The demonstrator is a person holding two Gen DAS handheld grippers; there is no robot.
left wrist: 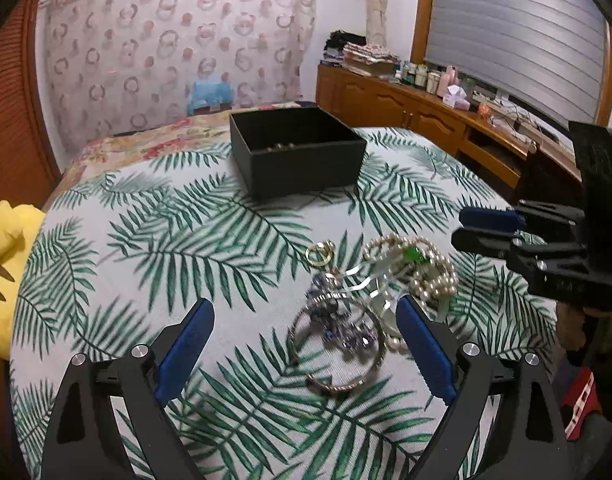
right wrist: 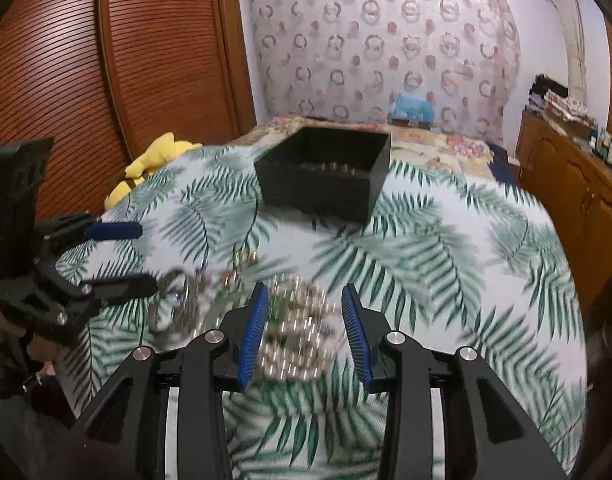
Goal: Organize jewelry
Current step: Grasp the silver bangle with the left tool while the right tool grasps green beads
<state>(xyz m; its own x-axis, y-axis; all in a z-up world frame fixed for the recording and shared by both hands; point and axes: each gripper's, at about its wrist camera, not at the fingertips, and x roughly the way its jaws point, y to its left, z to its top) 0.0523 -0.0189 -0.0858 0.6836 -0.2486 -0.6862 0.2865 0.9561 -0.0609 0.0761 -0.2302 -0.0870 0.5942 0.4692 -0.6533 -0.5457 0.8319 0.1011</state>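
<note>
A heap of jewelry lies on the leaf-print tablecloth (left wrist: 154,248): a pearl necklace with a green stone (left wrist: 420,266), a gold ring (left wrist: 320,254), a silver bangle with purple stones (left wrist: 340,336). My left gripper (left wrist: 304,312) is open just above the bangle, which lies between its fingers. My right gripper (right wrist: 304,294) is open over the blurred pearl necklace (right wrist: 298,340); it also shows at the right of the left wrist view (left wrist: 464,226). A black open box (left wrist: 296,152) with small gold pieces inside stands behind the heap, also seen in the right wrist view (right wrist: 326,170).
A yellow plush toy (left wrist: 4,276) lies at the table's left edge. A wooden cabinet (left wrist: 418,112) with bottles and clutter runs along the right. A louvred wooden door (right wrist: 106,60) stands on the left, and a patterned bedspread (right wrist: 446,142) lies behind the box.
</note>
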